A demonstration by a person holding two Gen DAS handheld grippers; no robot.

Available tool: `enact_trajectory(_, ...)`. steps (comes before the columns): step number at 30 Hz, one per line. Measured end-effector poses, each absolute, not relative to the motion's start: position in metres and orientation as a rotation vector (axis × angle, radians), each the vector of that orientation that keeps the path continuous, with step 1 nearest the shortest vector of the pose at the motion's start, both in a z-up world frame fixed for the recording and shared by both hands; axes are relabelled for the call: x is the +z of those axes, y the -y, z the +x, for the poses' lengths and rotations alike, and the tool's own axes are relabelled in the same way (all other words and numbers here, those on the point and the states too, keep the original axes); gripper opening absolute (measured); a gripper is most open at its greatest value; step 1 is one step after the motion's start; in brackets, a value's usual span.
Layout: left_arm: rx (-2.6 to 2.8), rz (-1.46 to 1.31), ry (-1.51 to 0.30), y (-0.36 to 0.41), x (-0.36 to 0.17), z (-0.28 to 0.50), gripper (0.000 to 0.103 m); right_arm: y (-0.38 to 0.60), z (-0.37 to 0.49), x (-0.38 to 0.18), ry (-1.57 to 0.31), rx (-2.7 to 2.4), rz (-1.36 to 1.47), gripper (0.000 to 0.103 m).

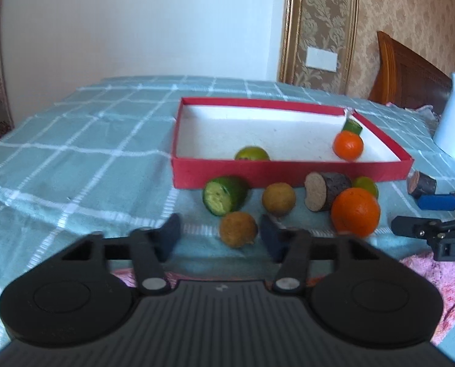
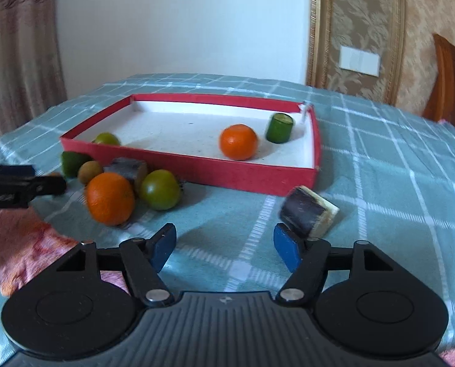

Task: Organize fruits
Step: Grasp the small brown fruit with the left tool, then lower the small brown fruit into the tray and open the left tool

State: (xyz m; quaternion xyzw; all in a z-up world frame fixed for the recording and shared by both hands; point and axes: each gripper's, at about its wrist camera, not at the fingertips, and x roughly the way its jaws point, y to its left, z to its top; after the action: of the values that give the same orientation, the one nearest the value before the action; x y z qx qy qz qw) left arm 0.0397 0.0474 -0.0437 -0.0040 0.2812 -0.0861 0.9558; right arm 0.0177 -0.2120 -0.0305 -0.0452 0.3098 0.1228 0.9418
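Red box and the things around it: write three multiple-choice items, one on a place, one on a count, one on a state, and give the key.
1. Where is the upright cucumber piece?
A. on top of an orange
B. in the red box, at its far right corner
C. outside the box, against its front wall

2. How many oranges lie inside the box?
A. none
B. two
C. one

3. The right hand-held gripper is:
A. open, nothing between its pads
B. shut on an orange
C. shut on a cucumber piece

Key:
1 B, it stands by the far right corner walls.
2 C, a single orange rests on the white floor.
3 A, only the checked cloth shows between the pads.
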Motion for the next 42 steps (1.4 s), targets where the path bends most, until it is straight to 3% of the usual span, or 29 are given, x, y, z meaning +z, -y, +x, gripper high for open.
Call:
enact_trajectory(3,-0.19,0.008,-0.558,-0.043,-0.045,0.038,0.03,0.214,0.02,-0.031,-0.648,0.239,-0.079,0.081)
enact_trajectory(7,-0.187,0.035,-0.548,-0.036,-0.047,0.035,0.024,0.217,0.024,-0.032,-0.664,0.225,-0.062,0.088)
enact_trajectory(16,-0.196,0.024,-0.54,-0.036,-0.038,0.033,0.024,0.215,0.026,-0.035,-0.687,0.201,-0.075,0.102)
enact_trajectory(27,-0.217,0.028,-0.493,-0.036,0.003,0.074,0.024,0.215,0.026,-0.035,-0.688,0.202,-0.075,0.103)
enact_trajectory(42,-0.154,0.058,-0.604,-0.025,-0.012,0.178,0.024,0.215,0.026,-0.035,-0.689,0.202,-0.075,0.103)
